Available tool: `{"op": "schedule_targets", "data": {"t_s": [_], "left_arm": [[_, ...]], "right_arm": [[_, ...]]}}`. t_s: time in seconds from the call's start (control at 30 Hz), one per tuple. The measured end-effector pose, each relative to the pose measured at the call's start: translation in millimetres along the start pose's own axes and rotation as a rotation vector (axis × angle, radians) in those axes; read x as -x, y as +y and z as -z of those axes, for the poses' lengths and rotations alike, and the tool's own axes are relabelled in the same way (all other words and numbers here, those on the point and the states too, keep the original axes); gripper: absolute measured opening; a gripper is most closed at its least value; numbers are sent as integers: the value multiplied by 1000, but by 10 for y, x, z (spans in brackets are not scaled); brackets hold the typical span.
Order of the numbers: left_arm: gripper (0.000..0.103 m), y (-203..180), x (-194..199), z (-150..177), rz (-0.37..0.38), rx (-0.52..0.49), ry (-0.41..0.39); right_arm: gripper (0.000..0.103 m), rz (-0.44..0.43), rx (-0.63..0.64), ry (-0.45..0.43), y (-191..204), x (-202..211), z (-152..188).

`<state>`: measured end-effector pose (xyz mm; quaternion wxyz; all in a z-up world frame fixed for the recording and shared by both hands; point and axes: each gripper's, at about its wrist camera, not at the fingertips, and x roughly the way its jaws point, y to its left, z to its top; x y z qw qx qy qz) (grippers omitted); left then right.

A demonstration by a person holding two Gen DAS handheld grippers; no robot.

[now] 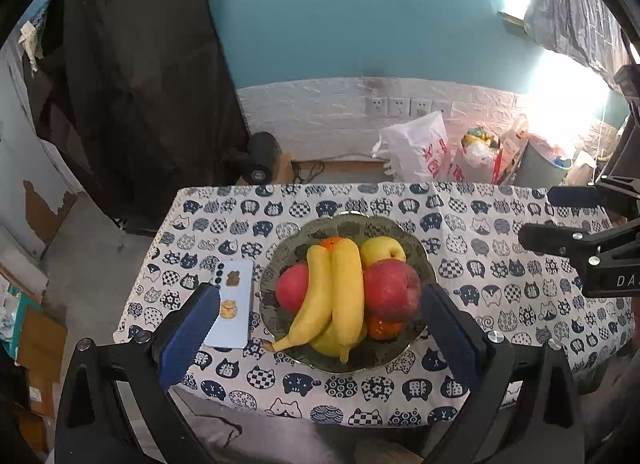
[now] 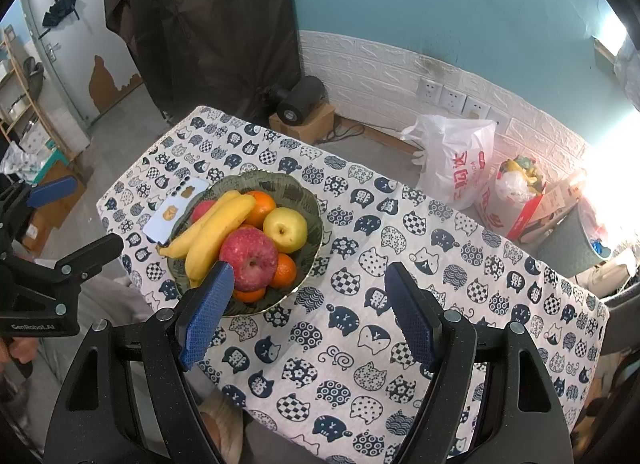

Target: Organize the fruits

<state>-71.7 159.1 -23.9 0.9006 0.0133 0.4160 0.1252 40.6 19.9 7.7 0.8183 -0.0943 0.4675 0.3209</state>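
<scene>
Hovering wide open and empty, the left claw (image 1: 320, 328) frames the bowl (image 1: 424, 260) on the desk (image 1: 500, 304). The right claw (image 2: 308, 304), also open and empty, hangs at the bowl's 3 o'clock. Bananas (image 1: 340, 292), apples (image 1: 390, 288) and oranges (image 2: 260, 206) fill the bowl; a phone (image 1: 234, 300) lies at its 9 o'clock.

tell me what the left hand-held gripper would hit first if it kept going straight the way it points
Probably the bananas piled in the fruit bowl: the open left hand-held gripper frames them dead centre, though depth is hard to judge.
</scene>
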Motion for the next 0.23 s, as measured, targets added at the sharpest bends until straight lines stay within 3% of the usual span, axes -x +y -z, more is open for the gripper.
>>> {"op": "schedule_targets", "data": {"t_s": [0.23], "left_arm": [[101, -15, -11, 1, -1, -10, 6]], "right_arm": [[77, 3, -4, 5, -3, -5, 20]]}}
